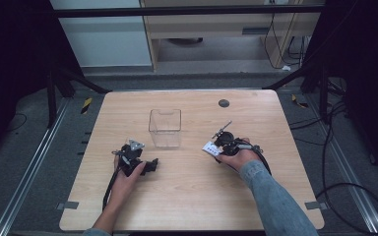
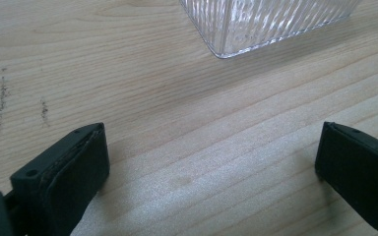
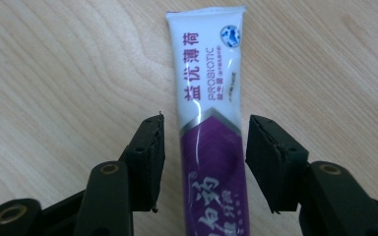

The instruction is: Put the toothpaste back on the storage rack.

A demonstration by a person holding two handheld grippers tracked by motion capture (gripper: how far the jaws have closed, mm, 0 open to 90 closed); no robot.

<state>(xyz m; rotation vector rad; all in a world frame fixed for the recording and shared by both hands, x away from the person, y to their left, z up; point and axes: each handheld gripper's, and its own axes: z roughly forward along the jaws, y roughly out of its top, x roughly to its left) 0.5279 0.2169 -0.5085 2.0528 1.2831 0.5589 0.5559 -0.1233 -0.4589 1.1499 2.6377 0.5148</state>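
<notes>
Two handheld grippers sit low over the pale wooden table (image 1: 192,196), and we take them from left to right. Our left gripper (image 1: 139,160) is held in the left hand (image 1: 128,183), near the table's left-front area. In the left gripper view its two black jaws stand wide apart with bare wood grain between them and nothing in their grasp. Ahead of those jaws and a little toward the right one, well beyond the tips, we see the lower corner of the clear ribbed plastic box (image 2: 266,22); in the high view this same open-topped box (image 1: 165,129) stands upright on the table, beyond the left gripper and between the two grippers.

Our right gripper (image 3: 204,152) is held in the right hand (image 1: 236,158), whose blue denim sleeve (image 1: 270,196) comes in from the bottom edge. In the right gripper view its jaws are partly open and straddle the white and purple toothpaste tube (image 3: 210,118), which lies flat on the wood. The tube runs lengthwise between the jaws, its flat crimped white end pointing away past the tips. A thin gap shows on each side, so the pads sit just beside the tube without pressing it.
</notes>
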